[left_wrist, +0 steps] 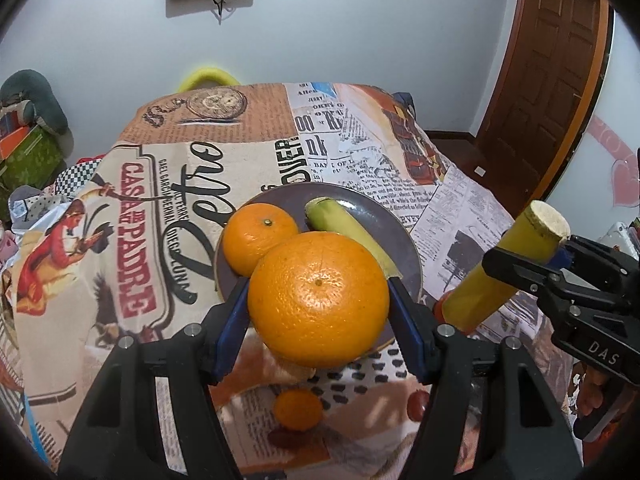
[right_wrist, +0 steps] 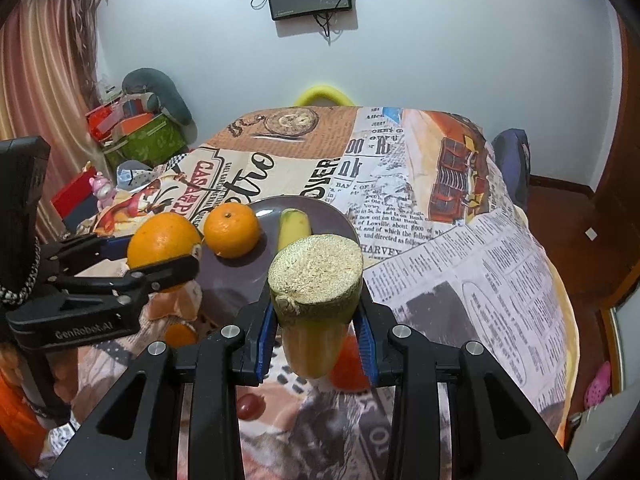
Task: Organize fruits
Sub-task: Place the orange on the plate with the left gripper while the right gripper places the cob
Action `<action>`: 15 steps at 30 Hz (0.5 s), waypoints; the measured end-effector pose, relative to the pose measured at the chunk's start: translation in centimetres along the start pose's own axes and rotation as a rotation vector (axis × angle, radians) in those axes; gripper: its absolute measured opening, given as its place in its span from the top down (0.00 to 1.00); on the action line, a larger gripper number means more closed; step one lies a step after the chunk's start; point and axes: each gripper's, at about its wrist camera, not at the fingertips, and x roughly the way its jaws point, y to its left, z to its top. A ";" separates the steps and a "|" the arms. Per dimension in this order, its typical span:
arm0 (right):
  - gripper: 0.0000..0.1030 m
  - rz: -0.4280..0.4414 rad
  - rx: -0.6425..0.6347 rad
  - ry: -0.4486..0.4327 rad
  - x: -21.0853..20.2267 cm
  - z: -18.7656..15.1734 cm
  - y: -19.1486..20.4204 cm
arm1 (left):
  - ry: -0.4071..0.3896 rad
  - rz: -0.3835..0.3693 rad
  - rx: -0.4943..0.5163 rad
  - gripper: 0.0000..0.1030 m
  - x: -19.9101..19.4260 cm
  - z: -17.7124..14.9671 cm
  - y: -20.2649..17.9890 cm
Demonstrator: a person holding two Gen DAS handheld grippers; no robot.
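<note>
— Where is the fruit sitting?

— A smaller orange (left_wrist: pixel 259 236) and a banana piece (left_wrist: pixel 348 232) are lying on the grey plate (left_wrist: pixel 394 232), which is resting on the printed tablecloth (left_wrist: pixel 160 184). The left gripper (left_wrist: pixel 318 304) is clenching a large orange (left_wrist: pixel 318 300) between its blue pads, hanging over the plate's near rim.

— And the right gripper (right_wrist: pixel 316 332)?

— It is grasping a yellow cut stalk (right_wrist: pixel 316 280), cut end facing up, just right of the plate. A small tangerine (left_wrist: pixel 298 408) and a red fruit (right_wrist: pixel 250 406) are lying on the cloth below the grippers.
</note>
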 end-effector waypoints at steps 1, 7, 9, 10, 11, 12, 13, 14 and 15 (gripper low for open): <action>0.69 0.003 -0.001 0.004 0.4 0.2 -0.1 | 0.004 0.001 0.003 0.36 0.4 0.1 0.0; 0.69 0.013 -0.003 0.031 3.0 1.1 -0.5 | 0.042 -0.005 0.010 0.36 3.2 0.5 0.0; 0.69 0.018 -0.004 0.040 3.9 1.4 -0.6 | 0.060 -0.024 0.001 0.36 4.0 0.8 0.1; 0.69 0.018 -0.007 0.038 4.2 1.5 -0.6 | 0.064 -0.029 -0.002 0.36 4.3 0.9 0.1; 0.69 0.022 -0.009 0.035 4.4 1.8 -0.6 | 0.069 -0.031 -0.003 0.36 4.7 0.9 0.1; 0.69 0.025 -0.010 0.035 4.6 2.0 -0.6 | 0.073 -0.030 -0.004 0.36 5.0 1.0 0.2; 0.69 0.027 -0.012 0.036 4.9 2.2 -0.6 | 0.078 -0.028 -0.007 0.36 5.3 1.0 0.2; 0.69 0.028 -0.011 0.035 5.2 2.4 -0.6 | 0.081 -0.027 -0.009 0.36 5.5 1.0 0.2; 0.69 0.030 -0.011 0.035 5.4 2.6 -0.7 | 0.081 -0.027 -0.012 0.36 5.7 1.0 0.3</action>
